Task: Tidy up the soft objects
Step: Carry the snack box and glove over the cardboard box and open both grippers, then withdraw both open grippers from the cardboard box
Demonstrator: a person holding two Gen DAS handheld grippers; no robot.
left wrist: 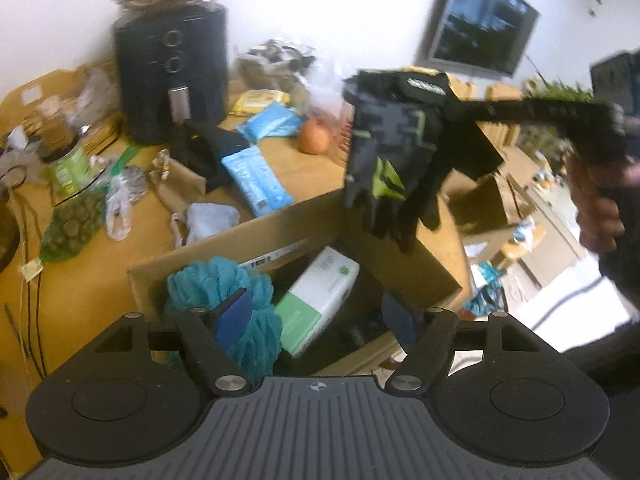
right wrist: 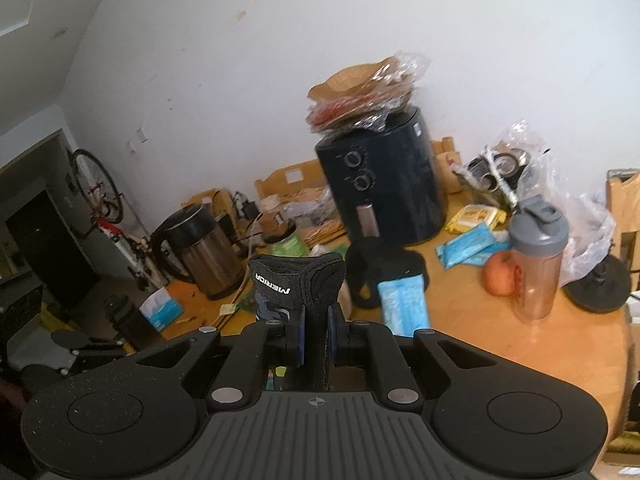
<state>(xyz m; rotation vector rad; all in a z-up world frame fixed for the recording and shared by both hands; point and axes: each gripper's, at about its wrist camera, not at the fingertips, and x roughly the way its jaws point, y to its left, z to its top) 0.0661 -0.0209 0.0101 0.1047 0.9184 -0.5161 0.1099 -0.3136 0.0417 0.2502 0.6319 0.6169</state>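
Observation:
A black glove (left wrist: 394,152) with green markings hangs by its cuff over an open cardboard box (left wrist: 280,228) on the wooden table. My right gripper (left wrist: 460,98) reaches in from the right, shut on that cuff. In the right wrist view the glove's cuff (right wrist: 298,280) stands up between the pads of the right gripper (right wrist: 316,336). My left gripper (left wrist: 318,316) is open above the box, with nothing between its blue pads (left wrist: 236,316). Inside the box lie a teal yarn ball (left wrist: 224,284) and a white and green pack (left wrist: 320,300).
A black air fryer (left wrist: 172,72) stands at the back of the table (right wrist: 520,344). Blue wipe packs (left wrist: 256,176), an apple (right wrist: 500,272), a shaker bottle (right wrist: 538,256), a kettle (right wrist: 200,256), a black cloth (right wrist: 380,264), a jar and plastic bags crowd the table. A hand (left wrist: 600,204) is at the right.

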